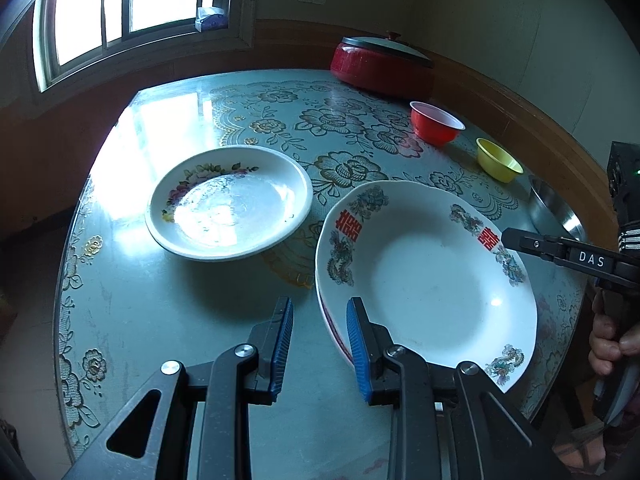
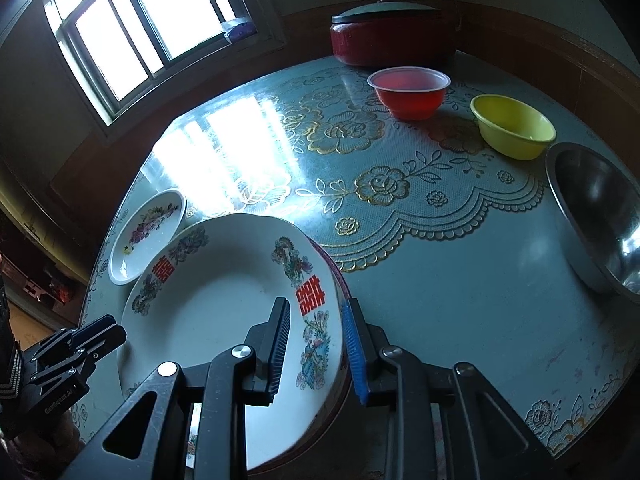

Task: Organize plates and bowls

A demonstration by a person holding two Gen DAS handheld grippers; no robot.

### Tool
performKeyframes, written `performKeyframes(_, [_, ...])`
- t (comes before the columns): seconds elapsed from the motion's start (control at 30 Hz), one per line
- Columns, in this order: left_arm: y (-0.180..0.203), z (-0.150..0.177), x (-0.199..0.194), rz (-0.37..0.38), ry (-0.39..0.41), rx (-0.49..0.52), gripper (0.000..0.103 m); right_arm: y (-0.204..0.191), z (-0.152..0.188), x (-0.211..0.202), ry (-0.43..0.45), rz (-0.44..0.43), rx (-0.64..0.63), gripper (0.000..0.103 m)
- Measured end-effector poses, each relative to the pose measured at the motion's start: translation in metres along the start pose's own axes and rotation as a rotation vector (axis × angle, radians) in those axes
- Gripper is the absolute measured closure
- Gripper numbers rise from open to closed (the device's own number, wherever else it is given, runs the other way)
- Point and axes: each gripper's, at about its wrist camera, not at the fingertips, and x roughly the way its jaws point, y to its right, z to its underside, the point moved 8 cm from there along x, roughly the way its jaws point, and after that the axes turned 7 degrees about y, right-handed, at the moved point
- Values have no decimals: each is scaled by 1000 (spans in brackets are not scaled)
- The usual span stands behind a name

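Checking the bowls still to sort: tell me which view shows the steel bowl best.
The right wrist view: the steel bowl shows its rim and dark inside at the right edge. The left wrist view catches only a sliver behind the right gripper.

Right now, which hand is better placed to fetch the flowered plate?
Probably left. The flowered plate lies just ahead of the left fingers, bare table between; from the right fingers it sits beyond the dragon plate.

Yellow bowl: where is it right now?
The yellow bowl sits at the table's far right in the right wrist view, between the red plastic bowl and the steel bowl, touching neither.
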Motion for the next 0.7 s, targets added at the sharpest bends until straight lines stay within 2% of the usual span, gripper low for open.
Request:
performKeyframes(0.27, [-14,-3,-4,-30,9,-12,72,-33,-18,3,18,-66,-57,75])
performKeyframes(0.53, [-30,0,-4,-47,0,-39,70,-80,-25,20,-36,-236,-65,74])
performKeyframes(0.7, [-40,1,-4,-57,-4,-59,69,-108,-29,34,-71,-311,-79,74])
